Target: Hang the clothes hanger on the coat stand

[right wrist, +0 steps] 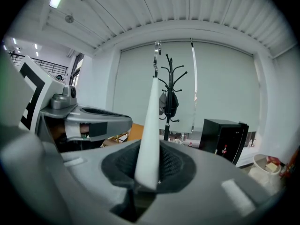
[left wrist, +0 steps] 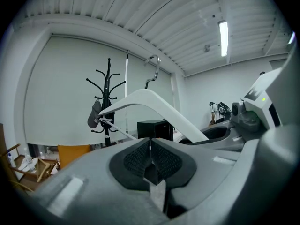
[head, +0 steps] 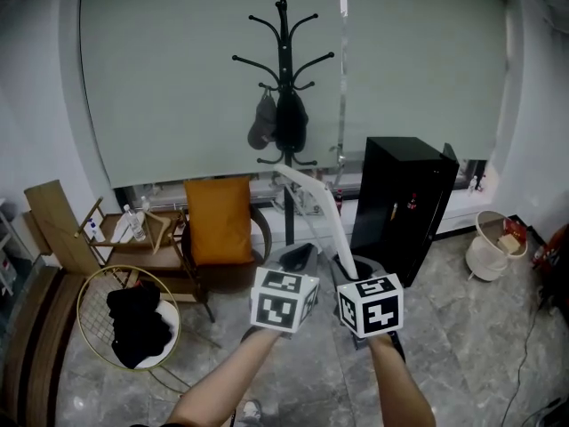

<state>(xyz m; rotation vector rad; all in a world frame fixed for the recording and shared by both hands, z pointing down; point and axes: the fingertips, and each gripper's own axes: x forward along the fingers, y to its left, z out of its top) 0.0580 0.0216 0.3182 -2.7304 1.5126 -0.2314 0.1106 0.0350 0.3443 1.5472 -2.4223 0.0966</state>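
1. Right gripper (right wrist: 149, 172) is clamped on one arm end of the white clothes hanger (head: 313, 205).
2. Hanger's long axis slants up and away from me, hook at the far high end.
3. Left gripper (left wrist: 151, 156) has its jaws together, empty, just beside the right.
4. Coat stand (head: 284, 78) is dead ahead and well apart, so I judge the right hand does the hanging.

Even, cool light from the ceiling tube (left wrist: 223, 37); shadows soft. Head view dimmer, corners vignetted. Gripper views: strong fisheye bending, black corners. Clothes hanger (right wrist: 149, 139) soft near lens.
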